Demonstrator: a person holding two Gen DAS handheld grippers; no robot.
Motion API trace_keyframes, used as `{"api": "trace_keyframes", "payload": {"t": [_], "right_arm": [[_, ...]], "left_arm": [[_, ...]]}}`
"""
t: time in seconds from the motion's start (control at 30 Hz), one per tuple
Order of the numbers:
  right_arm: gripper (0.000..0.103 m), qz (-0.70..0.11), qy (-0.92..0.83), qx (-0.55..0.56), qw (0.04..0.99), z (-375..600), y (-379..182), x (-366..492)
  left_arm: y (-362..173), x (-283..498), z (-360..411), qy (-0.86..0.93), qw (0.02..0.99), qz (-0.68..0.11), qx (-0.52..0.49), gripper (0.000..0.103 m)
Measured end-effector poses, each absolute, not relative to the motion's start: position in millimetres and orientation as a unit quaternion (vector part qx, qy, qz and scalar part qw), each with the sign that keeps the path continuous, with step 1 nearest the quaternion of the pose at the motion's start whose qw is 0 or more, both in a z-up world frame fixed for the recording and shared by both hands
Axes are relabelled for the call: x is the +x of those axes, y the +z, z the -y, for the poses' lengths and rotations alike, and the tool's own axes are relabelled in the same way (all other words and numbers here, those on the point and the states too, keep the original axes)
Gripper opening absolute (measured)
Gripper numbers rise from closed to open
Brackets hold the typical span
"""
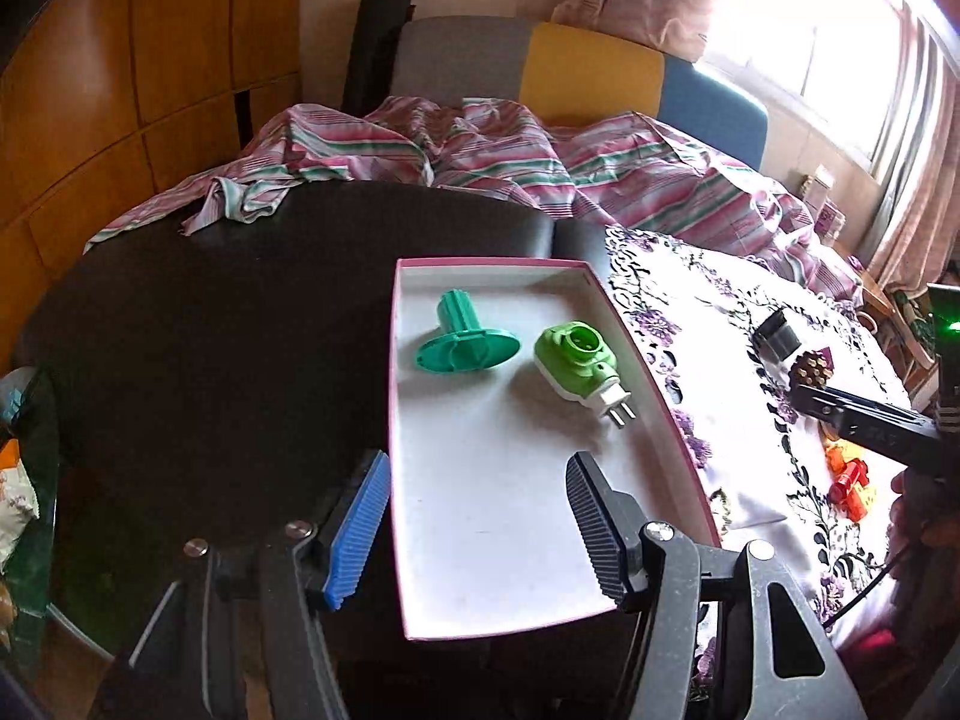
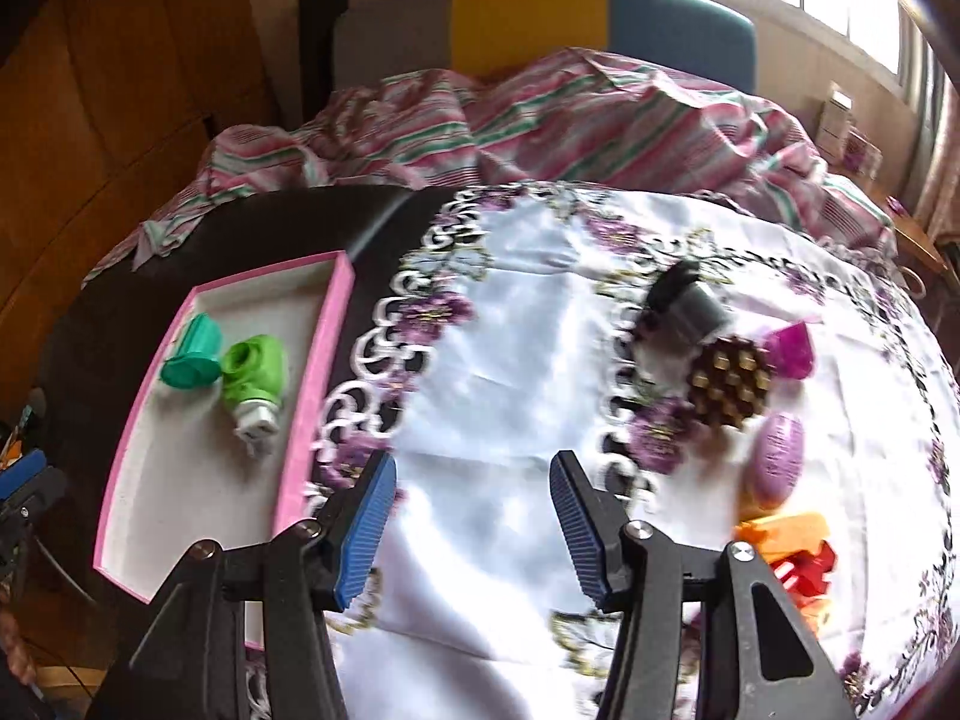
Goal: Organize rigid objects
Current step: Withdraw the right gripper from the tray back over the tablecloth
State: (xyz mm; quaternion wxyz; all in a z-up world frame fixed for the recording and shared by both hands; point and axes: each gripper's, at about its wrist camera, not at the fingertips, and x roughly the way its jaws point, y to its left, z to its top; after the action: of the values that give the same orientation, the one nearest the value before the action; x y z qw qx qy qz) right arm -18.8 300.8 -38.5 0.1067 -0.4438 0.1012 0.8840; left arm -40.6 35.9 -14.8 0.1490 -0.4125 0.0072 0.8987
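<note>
Both grippers stand with jaws spread wide and nothing between them. Left gripper (image 1: 477, 519) hovers over the near end of a shallow pink-rimmed white tray (image 1: 414, 540), its blue-padded finger outside the tray's left wall above the dark table (image 1: 210, 330). Inside the tray, toward 12 o'clock from this gripper, a teal flanged spool (image 1: 465, 339) lies on its side; just beside it at 3 o'clock, apart, lies a lime-green plug-in adapter (image 1: 576, 363), prongs pointing toward the camera.

Right gripper (image 2: 474, 516) hangs over bare floral tablecloth (image 2: 510, 360). At 10 o'clock from it sits the same tray with the spool and adapter close together. At 1 o'clock a cluster lies on the cloth: a black-and-grey cylinder (image 2: 690, 306), a brown pine cone (image 2: 729, 381) touching it, and a magenta translucent cup (image 2: 792, 348) just beside the cone. At 3 o'clock lies a purple oval object (image 2: 777, 459), and below it orange and red plastic blocks (image 2: 792, 546), partly hidden by the gripper's frame.
</note>
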Motion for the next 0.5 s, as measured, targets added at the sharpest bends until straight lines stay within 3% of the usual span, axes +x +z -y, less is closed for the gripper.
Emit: {"api": "trace_keyframes", "payload": {"t": [0.5], "right_arm": [[0.054, -0.139, 0.882, -0.39, 0.227, -416.2, -13.7, 23.2]], "left_arm": [[-4.1, -45.0, -82.5, 0.892, 0.191, -0.049, -0.407, 0.062]]}}
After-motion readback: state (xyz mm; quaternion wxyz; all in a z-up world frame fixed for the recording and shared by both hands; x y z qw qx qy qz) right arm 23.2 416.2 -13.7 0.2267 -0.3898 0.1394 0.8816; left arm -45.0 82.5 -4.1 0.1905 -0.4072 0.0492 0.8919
